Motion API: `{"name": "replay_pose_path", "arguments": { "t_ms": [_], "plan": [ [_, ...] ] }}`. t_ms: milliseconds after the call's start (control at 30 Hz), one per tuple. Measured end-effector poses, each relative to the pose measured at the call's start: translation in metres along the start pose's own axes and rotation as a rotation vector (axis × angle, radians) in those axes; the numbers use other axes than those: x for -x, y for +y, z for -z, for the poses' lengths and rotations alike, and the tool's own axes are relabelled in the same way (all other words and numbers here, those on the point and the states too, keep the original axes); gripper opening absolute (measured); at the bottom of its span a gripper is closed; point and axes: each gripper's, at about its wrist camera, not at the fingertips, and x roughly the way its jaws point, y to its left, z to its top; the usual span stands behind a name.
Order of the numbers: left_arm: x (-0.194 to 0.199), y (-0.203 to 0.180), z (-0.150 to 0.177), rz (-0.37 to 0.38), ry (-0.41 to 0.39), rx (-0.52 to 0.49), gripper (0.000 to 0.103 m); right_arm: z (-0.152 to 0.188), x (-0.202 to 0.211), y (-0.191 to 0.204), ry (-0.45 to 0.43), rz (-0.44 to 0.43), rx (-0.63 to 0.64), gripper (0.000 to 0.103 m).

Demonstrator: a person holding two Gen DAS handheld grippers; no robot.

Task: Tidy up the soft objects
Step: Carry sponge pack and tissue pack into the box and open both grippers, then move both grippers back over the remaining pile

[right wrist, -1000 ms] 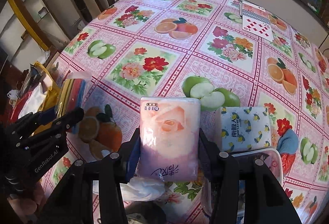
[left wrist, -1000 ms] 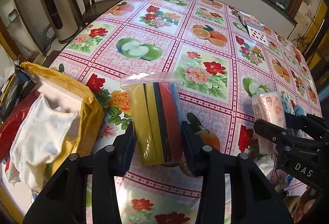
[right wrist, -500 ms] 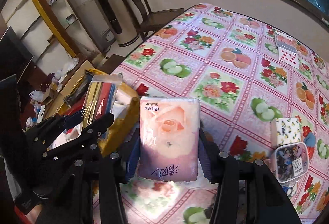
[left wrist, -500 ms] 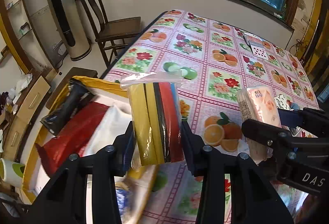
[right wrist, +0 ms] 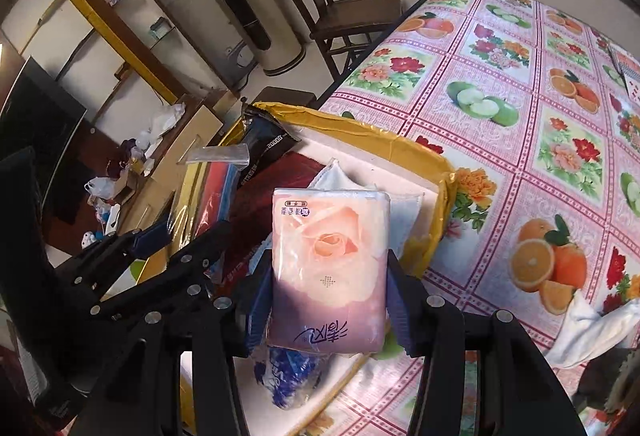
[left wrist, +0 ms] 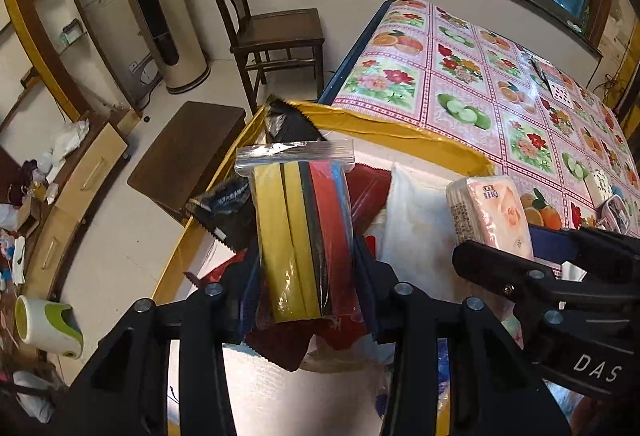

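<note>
- Two soft packs are in hand over the yellow-rimmed box (left wrist: 400, 134) at the bench's corner: the left gripper (left wrist: 306, 272) carries a clear bag of coloured sponge sheets (left wrist: 304, 232), and the right gripper (right wrist: 328, 300) carries a pink rose-print tissue pack (right wrist: 330, 268).
- Left fingers are closed on the lower part of the sponge bag, pressing its two long sides; right fingers are closed the same way on the lower half of the tissue pack.
- Neither pack has been let go yet, so I judge this the carry-and-drop stage, with the release into the box still to come.
- Already lying in the box are a white cloth pouch (left wrist: 416, 220), a dark red wrapper (left wrist: 368, 188) and a black snack packet (right wrist: 262, 146).
- Left outside on the floral bench (right wrist: 500, 140), as far as these views show, are a white cloth (right wrist: 588, 332) near the right gripper and a small patterned tissue packet (left wrist: 599, 182) far off; whether more soft things remain I cannot tell.
- The sponge bag's long axis runs forward along the fingers, sealed clear top pointing away from the camera, stripes running lengthwise.
- The tissue pack likewise stands lengthwise between its fingers, its printed script end nearest the camera and the small label end pointing away, rose face up toward the lens.
</note>
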Motion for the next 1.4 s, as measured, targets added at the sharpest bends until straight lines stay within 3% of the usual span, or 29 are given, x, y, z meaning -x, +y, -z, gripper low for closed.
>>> {"name": "replay_pose_path", "arguments": {
  "t_ms": [133,233,367,467,600,700,733,800,867,1067,1200,1400],
  "plan": [
    [-0.021,0.010,0.000,-0.021,0.026,0.012,0.040,0.002,-0.027,0.001,0.023,0.016,-0.032,0.054],
    [-0.029,0.013,0.001,0.002,0.039,0.018,0.041,0.005,-0.042,-0.005,0.041,-0.021,-0.073,0.056],
    [-0.020,0.018,0.001,0.021,0.015,0.032,0.041,0.003,-0.027,0.001,0.016,-0.007,-0.028,0.057],
    [-0.009,0.019,0.000,0.030,-0.006,0.037,0.041,0.000,-0.009,0.000,-0.017,0.004,-0.010,0.066],
    [0.006,0.021,-0.002,0.031,-0.042,0.060,0.041,-0.001,0.011,-0.009,-0.070,-0.040,-0.047,0.067],
    [0.019,0.019,-0.002,0.050,-0.063,0.065,0.044,0.003,0.035,-0.012,-0.103,-0.016,-0.002,0.067],
    [0.025,0.015,-0.001,0.050,-0.075,0.055,0.046,0.007,0.045,-0.016,-0.112,-0.011,0.006,0.067],
    [0.031,0.005,0.001,0.067,-0.082,0.038,0.068,0.015,0.064,-0.029,-0.121,-0.026,0.001,0.067],
    [0.038,-0.006,0.003,0.076,-0.099,0.014,0.077,0.025,0.083,-0.043,-0.140,-0.033,-0.012,0.067],
    [0.043,-0.024,0.011,0.065,-0.091,0.006,0.077,0.063,0.139,-0.093,-0.199,-0.065,-0.066,0.067],
    [0.051,-0.050,0.020,0.127,-0.081,-0.011,0.077,0.090,0.177,-0.133,-0.250,0.009,-0.094,0.072],
    [0.054,-0.134,0.027,0.226,-0.073,-0.172,0.077,0.129,0.206,-0.198,-0.252,0.087,-0.190,0.074]
  ]
}}
